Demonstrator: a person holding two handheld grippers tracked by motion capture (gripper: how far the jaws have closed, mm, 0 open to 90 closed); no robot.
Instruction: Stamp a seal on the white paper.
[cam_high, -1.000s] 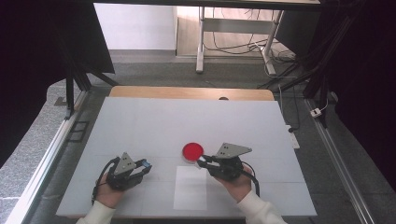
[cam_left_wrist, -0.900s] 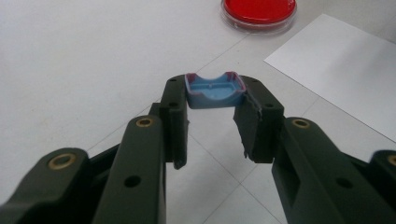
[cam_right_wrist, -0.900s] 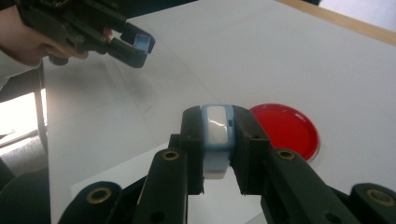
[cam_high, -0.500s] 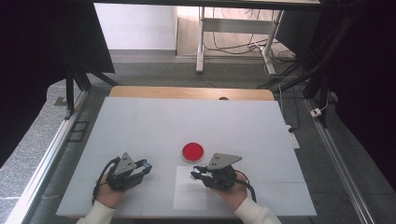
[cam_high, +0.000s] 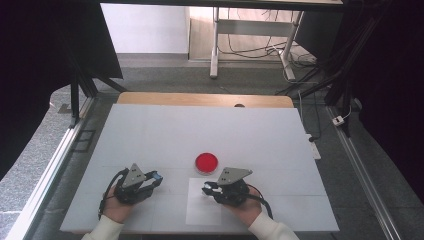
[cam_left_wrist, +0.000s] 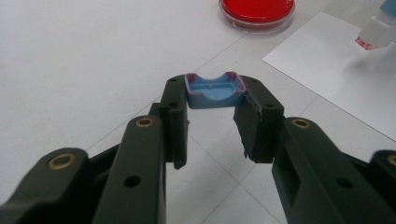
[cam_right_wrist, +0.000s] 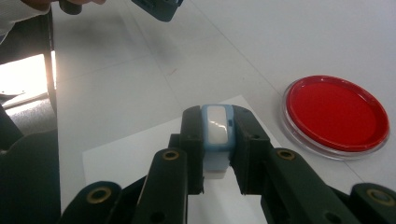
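Grippers sit low over the near half of the white table (cam_high: 150, 130), one in each hand. At about eight o'clock from the table's middle, the left gripper (cam_high: 156, 177) has its jaws clamped on a small blue cap (cam_left_wrist: 215, 90), hollow side facing its own camera, pinched at the very tips. Just right of it, around six o'clock, a white paper sheet (cam_high: 197, 217) lies flat on the table. Over that sheet the right gripper (cam_high: 207, 189) grips a small white bottle with a blue band (cam_right_wrist: 217, 135) tightly between its pads. A red petri dish (cam_high: 206, 162) rests on the table at twelve o'clock from the right gripper, just beyond the sheet's far edge.
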